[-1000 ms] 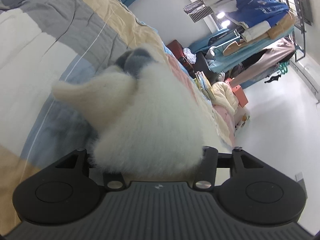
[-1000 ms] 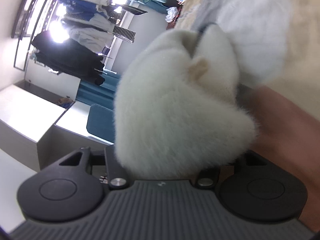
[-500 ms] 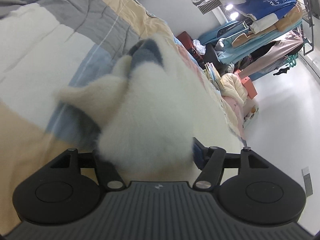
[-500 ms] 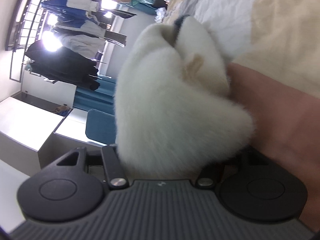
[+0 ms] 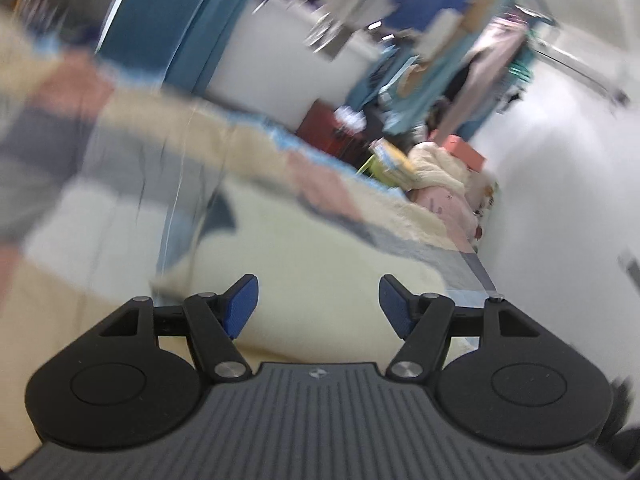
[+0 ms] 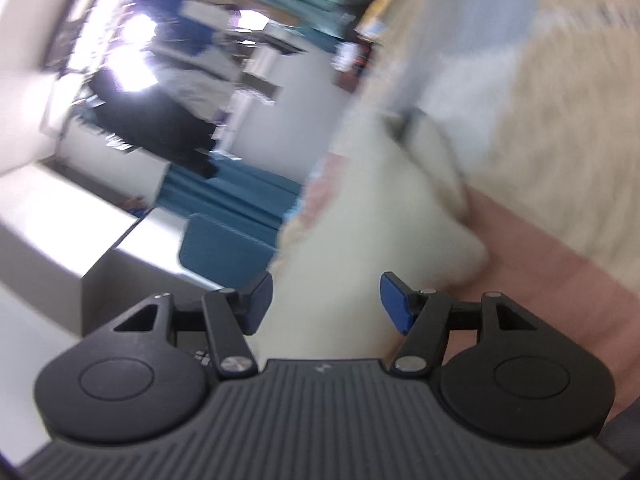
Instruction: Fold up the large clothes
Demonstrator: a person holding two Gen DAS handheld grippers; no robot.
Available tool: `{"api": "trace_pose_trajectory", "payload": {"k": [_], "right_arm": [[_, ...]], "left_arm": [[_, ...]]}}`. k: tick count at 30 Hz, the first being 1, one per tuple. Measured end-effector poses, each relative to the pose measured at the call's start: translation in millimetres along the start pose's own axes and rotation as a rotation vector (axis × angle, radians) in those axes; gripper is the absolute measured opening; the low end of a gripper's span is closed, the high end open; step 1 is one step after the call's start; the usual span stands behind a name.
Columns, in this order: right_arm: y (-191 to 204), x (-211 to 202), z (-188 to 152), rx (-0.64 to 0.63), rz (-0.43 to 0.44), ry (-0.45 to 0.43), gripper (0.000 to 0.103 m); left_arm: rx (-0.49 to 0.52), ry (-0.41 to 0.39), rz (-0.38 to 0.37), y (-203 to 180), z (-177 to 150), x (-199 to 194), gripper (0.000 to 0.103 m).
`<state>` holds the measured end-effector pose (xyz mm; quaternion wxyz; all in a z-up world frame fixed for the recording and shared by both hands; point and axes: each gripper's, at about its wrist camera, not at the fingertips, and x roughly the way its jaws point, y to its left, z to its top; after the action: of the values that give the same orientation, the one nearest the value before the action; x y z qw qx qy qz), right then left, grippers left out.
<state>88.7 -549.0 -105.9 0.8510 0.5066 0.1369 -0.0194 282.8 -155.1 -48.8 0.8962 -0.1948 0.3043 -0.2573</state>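
A fluffy cream-white garment (image 5: 316,256) lies on the patchwork quilt, just ahead of my left gripper (image 5: 318,300), which is open and empty with its blue pads spread. It also shows in the right wrist view (image 6: 360,240), lying in front of my right gripper (image 6: 326,298), which is open and empty too. Both views are blurred by motion. A dark grey part of the garment (image 5: 222,216) shows at its far edge.
The bed's quilt (image 5: 132,168) has grey, beige, pink and blue patches. Beyond the bed are a clothes rack (image 5: 440,20), piled bedding and boxes (image 5: 436,168), a blue curtain (image 5: 168,20) and white floor (image 5: 560,160). A white cabinet (image 6: 100,240) stands left in the right wrist view.
Both grippers have opened and let go of the white garment, which now lies on the bed. Both have pulled back and swung, blurring the views.
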Motion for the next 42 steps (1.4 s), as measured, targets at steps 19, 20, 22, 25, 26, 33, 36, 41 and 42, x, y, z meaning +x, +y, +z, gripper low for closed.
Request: {"api": "trace_pose_trajectory", "payload": {"k": [19,20,22,25,26,33,36,41,42], "right_arm": [[193,-131,-50,-0.668,0.012,-0.133,0.063],[194,-136,-54,-0.671,0.010,-0.130,0.063],[195,-142,-63,-0.689,0.004,-0.128,0.063],[198,-150,-79,-0.735,-0.022,-0.138,0.063],[198,-152,-84,-0.748,-0.028,-0.143,0.063],[194,-158,-117,-0.819,-0.092,-0.123,0.063],[190,-156,-125,-0.827,-0.120,-0.103,0.063],[183,-149,-136,-0.837,-0.164,-0.081,0.063],[182,-148,-138,-0.837,-0.171,-0.076,0.063]], "left_arm": [[0.327,-0.192,-0.020,-107,-26,-204,0.072],[0.341,-0.200,-0.013,-109,-31,-212,0.072],[0.365,-0.207,-0.004,-112,-40,-224,0.072],[0.396,-0.221,0.012,-114,-55,-238,0.072],[0.410,-0.224,0.019,-114,-60,-242,0.072],[0.446,-0.239,0.041,-107,-82,-252,0.076],[0.451,-0.241,0.049,-102,-88,-249,0.077],[0.435,-0.220,0.069,-88,-90,-234,0.078],[0.431,-0.218,0.078,-85,-90,-231,0.079]]}}
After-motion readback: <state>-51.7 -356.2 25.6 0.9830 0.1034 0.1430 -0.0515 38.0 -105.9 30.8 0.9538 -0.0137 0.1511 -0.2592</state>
